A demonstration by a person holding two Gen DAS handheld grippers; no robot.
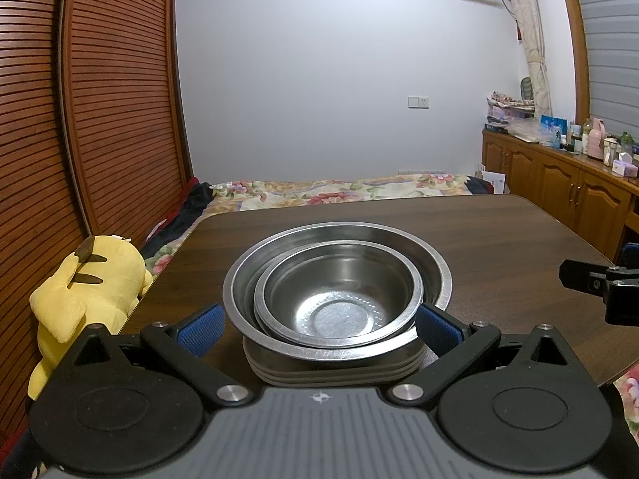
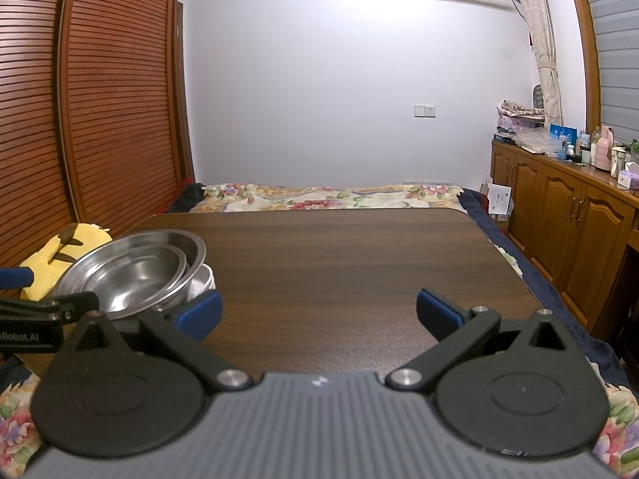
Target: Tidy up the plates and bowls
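Steel bowls (image 1: 337,291) sit nested on stacked plates (image 1: 335,371) between our left gripper's (image 1: 319,329) wide-spread fingers; our right gripper (image 2: 319,313) gapes wide above the bare table (image 2: 339,263).

Silver steel bowls (image 1: 339,295), dark wood-grain surface (image 1: 499,239), blue-padded black tool (image 2: 318,311), yellow plush (image 1: 92,291), floral bedspread (image 2: 319,195)

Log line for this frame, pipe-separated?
left gripper open, straddling nested steel bowls on plate stack | right gripper open, empty, over table
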